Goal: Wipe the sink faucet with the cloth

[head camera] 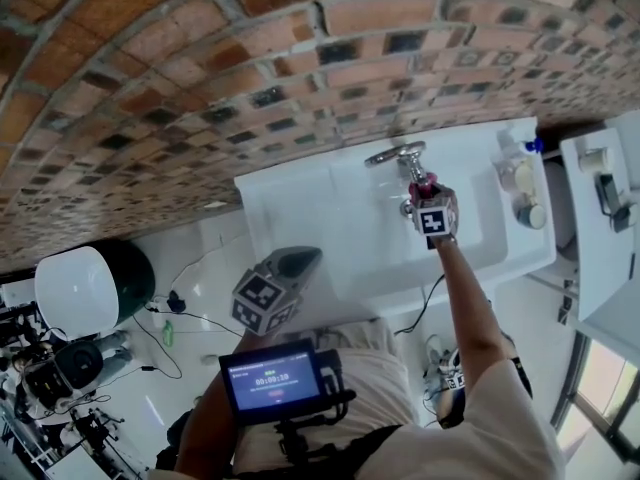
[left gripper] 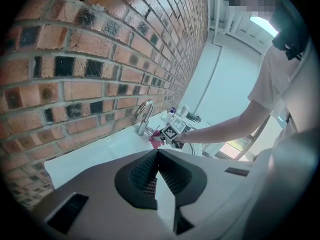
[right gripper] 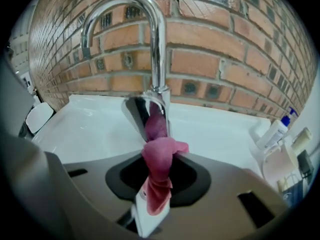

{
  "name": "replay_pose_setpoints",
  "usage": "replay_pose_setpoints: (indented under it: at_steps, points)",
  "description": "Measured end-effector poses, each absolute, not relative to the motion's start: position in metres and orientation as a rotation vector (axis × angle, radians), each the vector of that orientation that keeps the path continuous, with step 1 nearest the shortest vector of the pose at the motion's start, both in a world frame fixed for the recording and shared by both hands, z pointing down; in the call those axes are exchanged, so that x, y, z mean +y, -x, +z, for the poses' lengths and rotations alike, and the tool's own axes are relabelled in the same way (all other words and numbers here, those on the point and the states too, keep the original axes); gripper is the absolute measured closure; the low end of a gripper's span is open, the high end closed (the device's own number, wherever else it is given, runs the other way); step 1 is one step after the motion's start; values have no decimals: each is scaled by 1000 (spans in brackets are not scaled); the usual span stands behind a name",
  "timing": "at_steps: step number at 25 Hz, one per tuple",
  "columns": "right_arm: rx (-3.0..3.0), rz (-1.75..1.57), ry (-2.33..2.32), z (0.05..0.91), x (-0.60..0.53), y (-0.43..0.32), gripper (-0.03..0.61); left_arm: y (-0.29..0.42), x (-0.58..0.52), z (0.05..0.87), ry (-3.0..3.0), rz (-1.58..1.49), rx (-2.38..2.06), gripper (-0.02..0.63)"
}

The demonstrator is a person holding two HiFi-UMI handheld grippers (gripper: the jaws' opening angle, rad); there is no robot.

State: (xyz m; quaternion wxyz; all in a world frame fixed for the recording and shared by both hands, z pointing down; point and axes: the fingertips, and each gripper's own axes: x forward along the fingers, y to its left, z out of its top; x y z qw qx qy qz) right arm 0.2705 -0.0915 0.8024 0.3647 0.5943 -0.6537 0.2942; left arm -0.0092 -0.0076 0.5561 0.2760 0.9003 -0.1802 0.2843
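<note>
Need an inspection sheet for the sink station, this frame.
Surface: white sink, set against the wall.
Job's things: chrome faucet upright; pink cloth bunched at its base.
Clutter: bottles and jars on the sink's right end.
Grippers: right gripper shut on the cloth at the faucet; left gripper shut, empty, held away from the sink.
Cables: thin cables on the floor left of the sink.
Surroundings: brick wall behind; equipment at lower left.

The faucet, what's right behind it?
A brick wall rises behind the faucet. The pink cloth, clamped in the right gripper, covers the faucet's lower stem, so its base cannot be seen.
</note>
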Motion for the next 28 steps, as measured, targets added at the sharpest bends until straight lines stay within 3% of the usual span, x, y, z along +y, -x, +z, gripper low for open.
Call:
replay_pose_setpoints:
  at_steps: [12,28]
  points:
    - [-1680,861,-1530,824,-94,-266,457,2,-6,560,-2409,772,-462,621]
    - [-1950,734,-1648,695,-83,-260,460,-4,-12,563,-2409,760,-462,621]
